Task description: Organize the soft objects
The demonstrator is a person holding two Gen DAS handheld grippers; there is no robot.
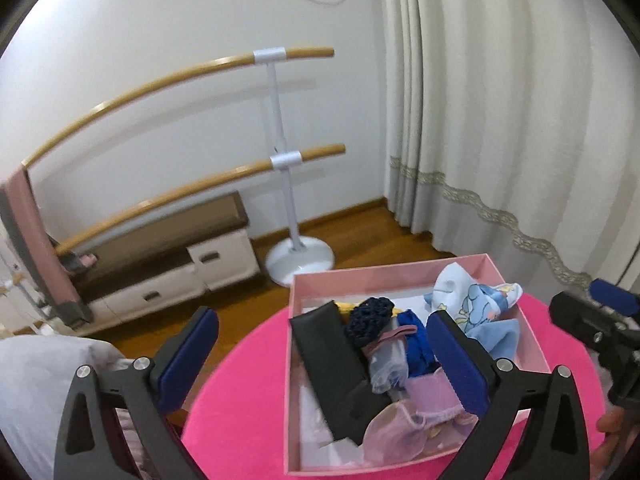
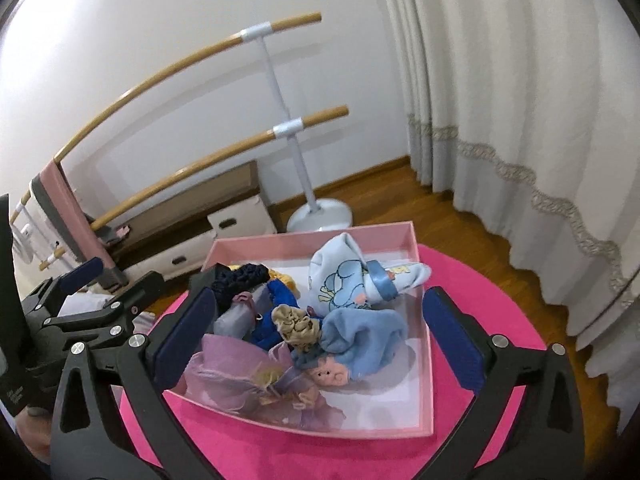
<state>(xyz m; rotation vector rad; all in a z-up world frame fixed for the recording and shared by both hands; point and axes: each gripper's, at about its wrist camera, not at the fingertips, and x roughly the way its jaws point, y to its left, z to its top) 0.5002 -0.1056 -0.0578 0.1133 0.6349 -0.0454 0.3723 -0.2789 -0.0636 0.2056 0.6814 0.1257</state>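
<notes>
A pale pink box [image 1: 384,270] [image 2: 424,360] sits on a round hot-pink table [image 1: 240,412] [image 2: 500,304]. It holds soft things: a light blue cartoon-print cloth [image 1: 476,300] [image 2: 352,276], a light blue plush [image 2: 360,336], a lilac organza pouch [image 1: 404,416] [image 2: 240,376], a navy knit piece [image 1: 368,316] [image 2: 240,276], a royal blue cloth [image 1: 416,340] [image 2: 276,320], a beige scrunchie [image 2: 298,326] and a black flat case [image 1: 332,364]. My left gripper [image 1: 324,356] is open above the box's left side. My right gripper [image 2: 320,344] is open above the box, holding nothing.
A ballet barre stand [image 1: 288,184] [image 2: 296,148] with a white round base stands on the wooden floor behind the table. A low white cabinet [image 1: 176,268] lines the wall. Cream curtains [image 1: 520,100] [image 2: 520,100] hang at the right. A grey-white cushion [image 1: 40,392] lies at the left.
</notes>
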